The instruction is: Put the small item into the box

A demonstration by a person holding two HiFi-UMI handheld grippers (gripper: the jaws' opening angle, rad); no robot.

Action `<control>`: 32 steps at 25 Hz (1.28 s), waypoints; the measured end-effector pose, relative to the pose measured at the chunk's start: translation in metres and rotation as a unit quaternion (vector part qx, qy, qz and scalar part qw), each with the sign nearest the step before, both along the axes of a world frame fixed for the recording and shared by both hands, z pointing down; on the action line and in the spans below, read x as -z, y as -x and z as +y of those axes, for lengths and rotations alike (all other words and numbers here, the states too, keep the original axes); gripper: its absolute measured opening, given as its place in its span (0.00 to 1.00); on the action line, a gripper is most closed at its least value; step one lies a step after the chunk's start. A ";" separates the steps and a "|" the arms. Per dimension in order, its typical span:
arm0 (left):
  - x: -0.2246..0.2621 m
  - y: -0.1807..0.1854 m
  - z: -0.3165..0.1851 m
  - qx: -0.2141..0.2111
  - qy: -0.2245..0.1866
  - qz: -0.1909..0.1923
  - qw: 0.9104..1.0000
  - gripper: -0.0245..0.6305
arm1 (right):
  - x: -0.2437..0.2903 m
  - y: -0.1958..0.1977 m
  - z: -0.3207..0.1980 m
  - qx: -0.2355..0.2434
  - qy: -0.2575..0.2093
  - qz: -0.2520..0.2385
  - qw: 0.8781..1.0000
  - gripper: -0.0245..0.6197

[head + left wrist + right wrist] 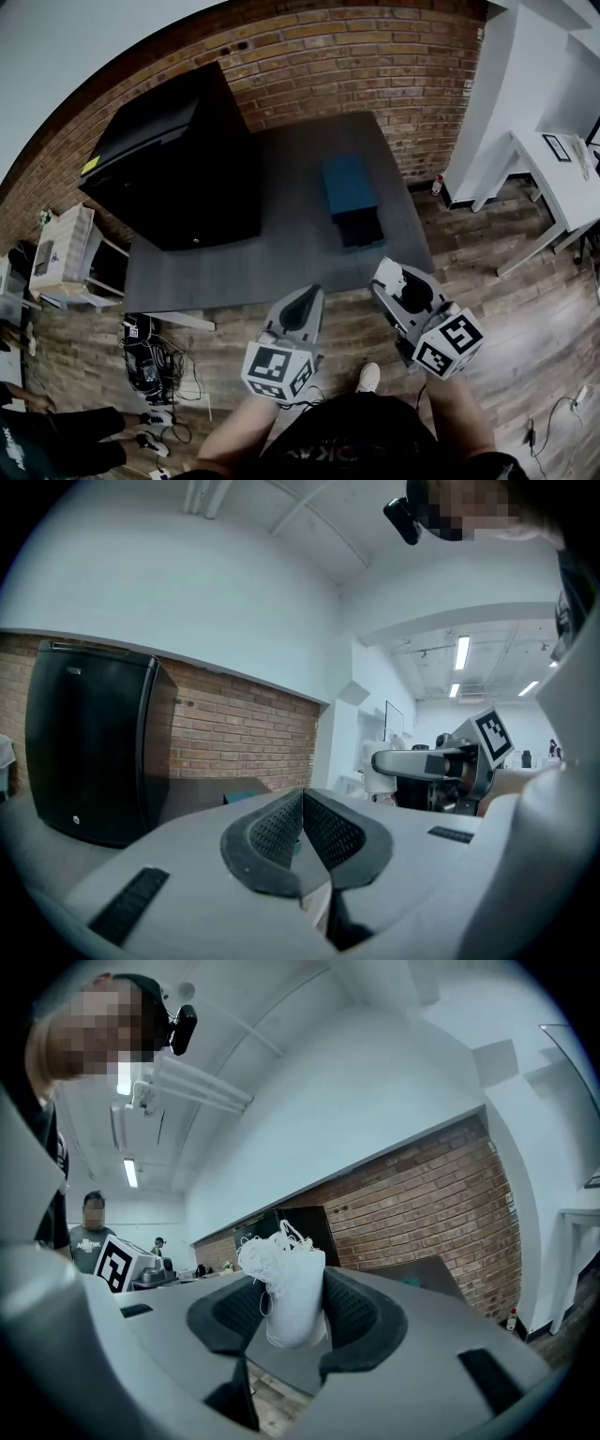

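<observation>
A blue box [349, 186] stands right of middle on the dark grey table [281, 234], with a dark part [361, 228] lying open at its near end. My right gripper [382, 272] hovers just off the table's near edge, shut on a small white pouch with loose strings [291, 1297] that sticks up between the jaws. My left gripper [314, 291] hangs beside it, to the left, also off the table's edge. Its jaws [303, 794] are shut with nothing between them. The box's teal top [246, 796] shows far ahead in the left gripper view.
A big black cabinet [183, 159] fills the table's left part against the brick wall [375, 66]. A white desk [553, 178] stands at right, a white shelf unit [66, 248] at left. Cables [150, 366] and another person's legs [37, 441] lie on the wooden floor.
</observation>
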State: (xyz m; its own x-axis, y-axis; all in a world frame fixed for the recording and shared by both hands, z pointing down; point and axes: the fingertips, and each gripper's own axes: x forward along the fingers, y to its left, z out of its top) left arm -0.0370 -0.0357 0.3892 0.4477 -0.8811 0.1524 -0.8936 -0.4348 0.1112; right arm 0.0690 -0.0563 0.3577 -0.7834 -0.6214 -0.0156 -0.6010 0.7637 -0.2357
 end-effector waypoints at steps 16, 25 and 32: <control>0.006 -0.012 -0.038 0.060 -0.007 0.007 0.998 0.09 | 0.008 -0.017 -0.049 0.050 -0.006 0.001 0.999 0.34; 0.003 -0.019 -0.050 0.088 -0.002 0.017 0.996 0.09 | 0.008 -0.027 -0.069 0.068 -0.005 0.001 0.998 0.34; -0.004 -0.024 -0.057 0.094 0.010 0.010 0.996 0.09 | -0.001 -0.032 -0.083 0.072 0.006 -0.004 0.997 0.34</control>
